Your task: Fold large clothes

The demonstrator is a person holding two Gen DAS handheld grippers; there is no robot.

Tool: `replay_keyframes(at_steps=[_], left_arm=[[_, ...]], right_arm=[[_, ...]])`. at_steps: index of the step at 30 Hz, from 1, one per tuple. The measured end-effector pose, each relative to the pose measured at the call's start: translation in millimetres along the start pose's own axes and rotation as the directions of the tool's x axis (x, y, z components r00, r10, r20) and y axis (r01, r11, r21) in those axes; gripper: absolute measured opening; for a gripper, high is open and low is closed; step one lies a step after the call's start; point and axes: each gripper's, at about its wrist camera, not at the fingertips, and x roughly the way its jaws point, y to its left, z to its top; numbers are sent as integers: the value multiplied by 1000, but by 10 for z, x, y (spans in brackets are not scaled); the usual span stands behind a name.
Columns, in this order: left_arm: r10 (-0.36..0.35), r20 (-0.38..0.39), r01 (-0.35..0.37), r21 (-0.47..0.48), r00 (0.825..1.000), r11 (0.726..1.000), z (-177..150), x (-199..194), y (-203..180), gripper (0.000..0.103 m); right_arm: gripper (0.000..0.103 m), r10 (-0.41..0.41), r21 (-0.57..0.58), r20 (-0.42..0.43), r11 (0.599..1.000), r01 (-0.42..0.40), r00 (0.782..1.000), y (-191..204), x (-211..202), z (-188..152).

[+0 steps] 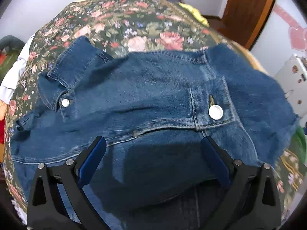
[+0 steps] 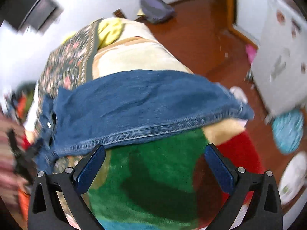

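Note:
A blue denim jacket [image 1: 145, 95] lies spread on a floral bedspread [image 1: 119, 21], with a buttoned chest pocket [image 1: 213, 109] at right and a collar with a snap [image 1: 65, 102] at left. My left gripper [image 1: 153, 143] is open just above the jacket, nothing between its blue pads. In the right wrist view the jacket [image 2: 138, 105] lies across the bed with its stitched hem toward me. My right gripper [image 2: 154, 151] is open and empty, over a green and red blanket [image 2: 153, 172] just short of the hem.
A cream blanket [image 2: 138, 57] and a yellow cloth [image 2: 111, 30] lie beyond the jacket. A wooden floor [image 2: 201, 38], a white cabinet [image 2: 284, 53] and a wooden door frame [image 1: 247, 9] are to the right. More clothes lie at the bed's left edge [image 1: 11, 80].

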Motion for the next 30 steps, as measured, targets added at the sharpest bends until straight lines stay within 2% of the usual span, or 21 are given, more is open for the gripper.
replay_keyframes(at_steps=[1,3,8,10,13,15,16,18,21,23,27,30], left_arm=[[1,0,-1,1,1000,1000,-3,19,-9,101],[-42,-3,42,-27,999,999,-14,31,67,101],[-158,-22,152,-162,987,975,-81,102,310,101],[-142,-15,138,-164,990,977,-108,73,316,101],[-121,-13,117,-151,993,982,-137,50,297,101],[-105,-11,103,-149,994,984,-142,23,295,101],[-94,-6,92,-146,996,985,-135,-4,305,101],[-74,11,75,-141,997,987,-136,-82,361,101],[-44,63,53,-150,997,987,-177,-298,491,101],[-31,93,46,-167,995,985,-193,-426,595,101],[19,163,14,-198,986,980,-261,-738,848,101],[101,222,-53,-212,970,976,-349,-1021,1086,101]], right_arm=[[103,17,36,-8,999,-16,1000,-68,33,5],[103,24,80,-9,997,-23,1000,-155,98,30],[100,46,119,-9,992,-45,999,-194,316,151],[91,29,138,0,990,-29,1000,-195,435,233],[66,13,137,-3,990,-13,1000,-183,566,366],[44,-1,130,18,992,-2,1000,-123,591,443],[39,-4,127,31,992,0,1000,-78,565,476],[23,-38,93,75,995,31,996,32,451,527],[18,0,13,149,1000,-2,989,278,159,610],[16,33,-61,220,998,-20,975,536,-122,647],[16,132,-189,314,979,-74,940,1130,-605,692],[16,243,-283,339,948,-147,909,1656,-880,658]])
